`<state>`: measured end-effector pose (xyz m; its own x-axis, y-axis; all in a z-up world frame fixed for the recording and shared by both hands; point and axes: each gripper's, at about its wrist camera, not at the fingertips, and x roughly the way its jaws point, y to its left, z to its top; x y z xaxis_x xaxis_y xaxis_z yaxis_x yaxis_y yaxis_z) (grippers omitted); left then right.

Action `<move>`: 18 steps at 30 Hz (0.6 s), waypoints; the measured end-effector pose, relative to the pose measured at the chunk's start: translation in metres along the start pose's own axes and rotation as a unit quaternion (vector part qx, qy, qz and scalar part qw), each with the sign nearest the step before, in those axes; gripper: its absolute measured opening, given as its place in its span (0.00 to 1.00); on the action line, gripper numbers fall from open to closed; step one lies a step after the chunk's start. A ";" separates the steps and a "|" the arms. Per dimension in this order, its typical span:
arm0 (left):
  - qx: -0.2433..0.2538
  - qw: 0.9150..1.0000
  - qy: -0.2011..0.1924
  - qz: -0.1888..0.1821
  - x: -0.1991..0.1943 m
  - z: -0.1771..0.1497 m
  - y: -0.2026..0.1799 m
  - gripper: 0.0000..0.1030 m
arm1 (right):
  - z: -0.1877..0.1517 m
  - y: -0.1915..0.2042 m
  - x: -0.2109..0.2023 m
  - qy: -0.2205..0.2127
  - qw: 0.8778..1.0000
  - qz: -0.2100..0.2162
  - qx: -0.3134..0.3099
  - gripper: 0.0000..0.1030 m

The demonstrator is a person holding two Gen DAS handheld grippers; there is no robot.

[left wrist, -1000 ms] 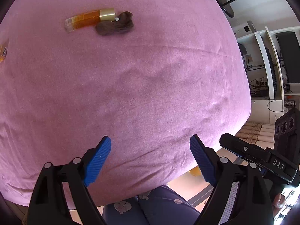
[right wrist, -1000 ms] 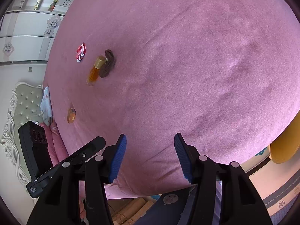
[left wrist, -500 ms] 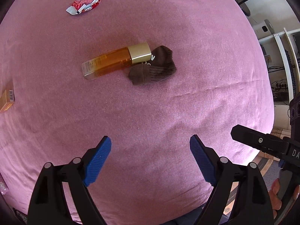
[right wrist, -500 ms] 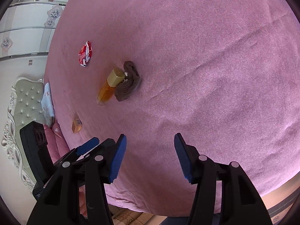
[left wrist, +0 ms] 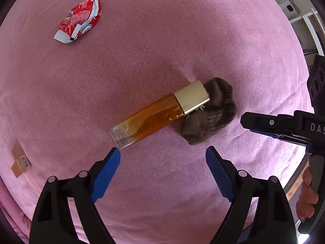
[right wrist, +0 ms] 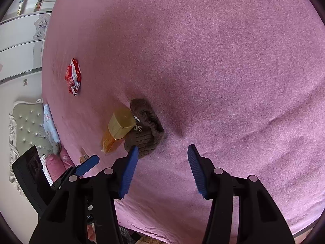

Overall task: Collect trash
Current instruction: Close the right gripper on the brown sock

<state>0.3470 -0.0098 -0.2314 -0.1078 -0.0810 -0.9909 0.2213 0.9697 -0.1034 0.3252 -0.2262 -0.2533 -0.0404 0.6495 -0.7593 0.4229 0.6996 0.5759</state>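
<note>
An amber bottle (left wrist: 150, 120) with a gold cap lies on the pink bedspread (left wrist: 162, 40), its cap resting against a balled brown sock (left wrist: 213, 116). My left gripper (left wrist: 163, 154) hangs open just short of them, nothing between its fingers. A red and white wrapper (left wrist: 80, 20) lies further off at the upper left; a small tan box (left wrist: 20, 161) sits at the left edge. In the right wrist view the bottle (right wrist: 117, 128) and sock (right wrist: 146, 128) lie just ahead of my right gripper (right wrist: 162, 152), whose jaws are closing a little with nothing between them. The wrapper (right wrist: 73, 78) lies beyond.
The right gripper's black body (left wrist: 284, 126) and a hand (left wrist: 306, 199) reach in from the right of the left wrist view. White cabinets (right wrist: 20, 36), a tufted grey headboard (right wrist: 26, 126) and pillows (right wrist: 50, 130) stand past the bed's left side.
Both grippers came forward and down over the bed; the bottle and sock now lie much closer and larger. The right jaws narrowed slightly. Nothing was picked up.
</note>
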 end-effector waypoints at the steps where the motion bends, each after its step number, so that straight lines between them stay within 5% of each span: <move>1: 0.008 1.000 0.003 0.002 0.003 0.004 0.002 0.83 | 0.004 0.000 0.005 0.003 1.000 0.001 0.004 0.47; 8: 0.051 0.998 0.026 0.016 0.021 0.024 0.014 0.83 | 0.015 0.000 0.019 0.004 1.000 0.004 0.022 0.40; 10: 0.059 0.998 0.030 0.015 0.024 0.028 0.016 0.83 | 0.016 0.000 0.019 0.004 1.000 0.012 0.015 0.07; 18: 0.087 0.995 0.050 0.006 0.040 0.040 0.017 0.83 | 0.018 -0.003 0.005 -0.011 1.000 0.020 0.006 0.06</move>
<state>0.3857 -0.0057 -0.2766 -0.1981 -0.0390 -0.9794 0.3859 0.9154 -0.1145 0.3404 -0.2302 -0.2641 -0.0038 0.6699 -0.7425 0.4343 0.6699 0.6022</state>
